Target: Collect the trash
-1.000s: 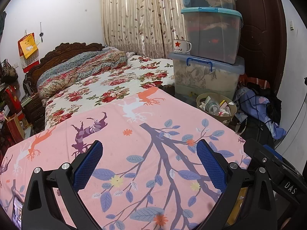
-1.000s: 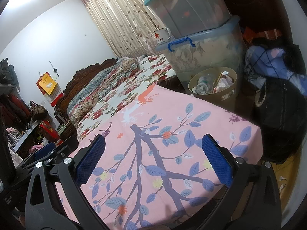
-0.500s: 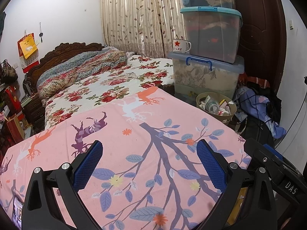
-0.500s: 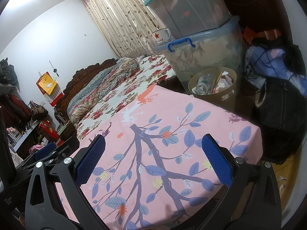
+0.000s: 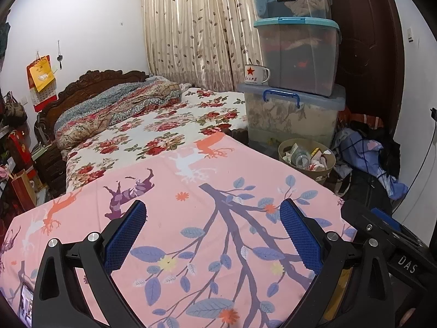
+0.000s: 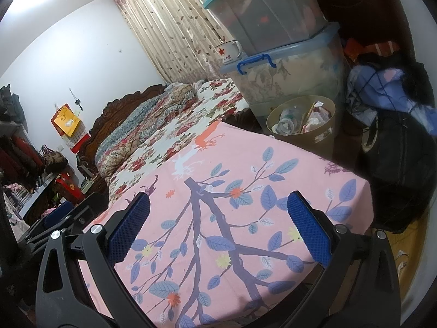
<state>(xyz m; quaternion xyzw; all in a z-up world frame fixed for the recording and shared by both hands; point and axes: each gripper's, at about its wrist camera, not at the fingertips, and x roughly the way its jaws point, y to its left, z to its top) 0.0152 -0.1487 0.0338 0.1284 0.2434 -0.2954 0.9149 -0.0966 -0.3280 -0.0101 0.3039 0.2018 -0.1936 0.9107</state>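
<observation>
Pink cloth printed with a purple tree, blue leaves and deer covered the tabletop [image 5: 191, 207], which filled the foreground of both wrist views. The left tool [image 5: 212, 229] hovered above this cloth with its blue-padded fingers [image 5: 125, 235] spread wide and nothing between them. The right tool [image 6: 218, 225] stood likewise over the cloth, its fingers [image 6: 308, 229] wide apart and empty. Part of the right tool's black body [image 5: 387, 243] showed at the right edge of the left view.

The trash [image 5: 306, 157], a clear plastic bottle among crumpled paper and wrappers, lay inside a tan bin [image 5: 326, 170] on the floor just past the far right corner of the tabletop. The bin stood close in front of a stack of clear storage boxes [image 5: 295, 60]. A white enamel mug [image 5: 255, 74] with a red star rested on the lid of the lowest box. A bed [image 5: 164, 125] with a floral cover extended beyond the tabletop toward the curtain [image 5: 196, 27].
</observation>
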